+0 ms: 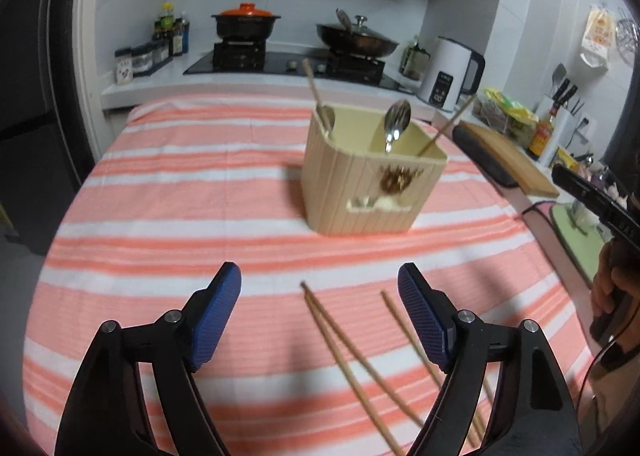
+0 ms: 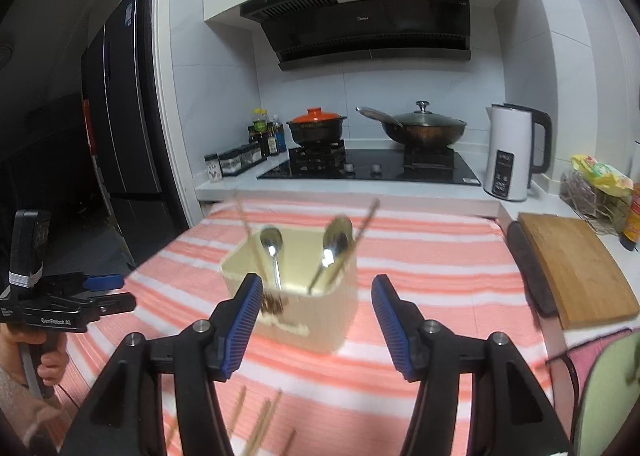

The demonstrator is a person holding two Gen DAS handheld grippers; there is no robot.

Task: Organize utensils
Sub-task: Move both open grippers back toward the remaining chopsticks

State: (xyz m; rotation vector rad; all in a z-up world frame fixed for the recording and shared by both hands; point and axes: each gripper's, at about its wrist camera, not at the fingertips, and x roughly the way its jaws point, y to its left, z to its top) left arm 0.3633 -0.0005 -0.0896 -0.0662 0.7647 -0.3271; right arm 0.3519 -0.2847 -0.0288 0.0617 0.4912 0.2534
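Left gripper [image 1: 320, 284] jaws spread wide over 3 chopsticks [image 1: 344, 348] lying near on striped surface [image 1: 160, 216]. Right gripper [image 2: 318, 292] likewise open, empty. Farther: holder [image 1: 360, 176] with 2 spoons [image 1: 396, 124].

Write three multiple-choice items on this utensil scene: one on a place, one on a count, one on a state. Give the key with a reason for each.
1. Where do the loose chopsticks lie?
A. On the striped cloth, in front of the beige holder
B. On the cutting board
C. On the stove

2. How many spoons stand in the beige holder?
A. None
B. Two
C. Four

3. How does the left gripper stand?
A. Shut on a spoon
B. Shut on a chopstick
C. Open, holding nothing

Key: 1 A, the sticks rest on the striped cloth near the camera. 2 B, one spoon leans left, another spoon right. 3 C, its blue pads are wide apart with only cloth between.
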